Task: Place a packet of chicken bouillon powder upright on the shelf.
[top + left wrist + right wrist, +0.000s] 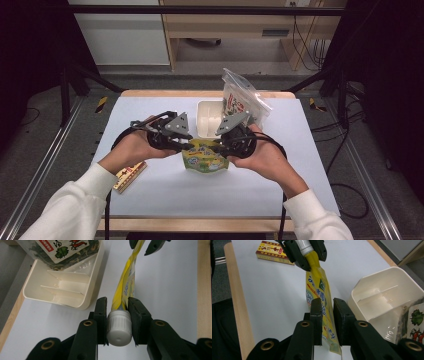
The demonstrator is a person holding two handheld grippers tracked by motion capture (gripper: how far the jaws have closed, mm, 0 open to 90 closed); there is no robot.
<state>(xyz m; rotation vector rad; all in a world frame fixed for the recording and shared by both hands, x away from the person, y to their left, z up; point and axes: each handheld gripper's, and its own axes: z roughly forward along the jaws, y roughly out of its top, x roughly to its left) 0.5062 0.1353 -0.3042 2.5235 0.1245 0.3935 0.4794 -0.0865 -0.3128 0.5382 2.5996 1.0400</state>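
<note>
White laminate covers the table (165, 200), edged in pale wood, and everything else can be placed against the cream plastic tray with thin dividers (208, 120) standing near its far middle. Propped in the tray's right end is a clear zip bag of dried greens with a printed label (240, 100), leaning upright, probably so it stays out of the working space. Just in front of the tray, lifted off the table between the two hands, hangs the yellow-green printed spout pouch (205, 157); it is stretched sideways, most likely so the soft body cannot twist while the cap is worked. The right gripper (327, 322), on the tray's near right side, has the pouch's flat body between its jaws, but whether the pads press on the film I cannot tell, so it may be steadying more than clamping. The left gripper (117, 321), in front of the tray's left half, is clenched on the ribbed white screw cap (119, 326) at the pouch's neck, both pads pressing its sides, a grip that suits turning the cap off. Well to the near left of the tray, by the left forearm, a small red and yellow flat carton (130, 175) lies untouched on the table.
</note>
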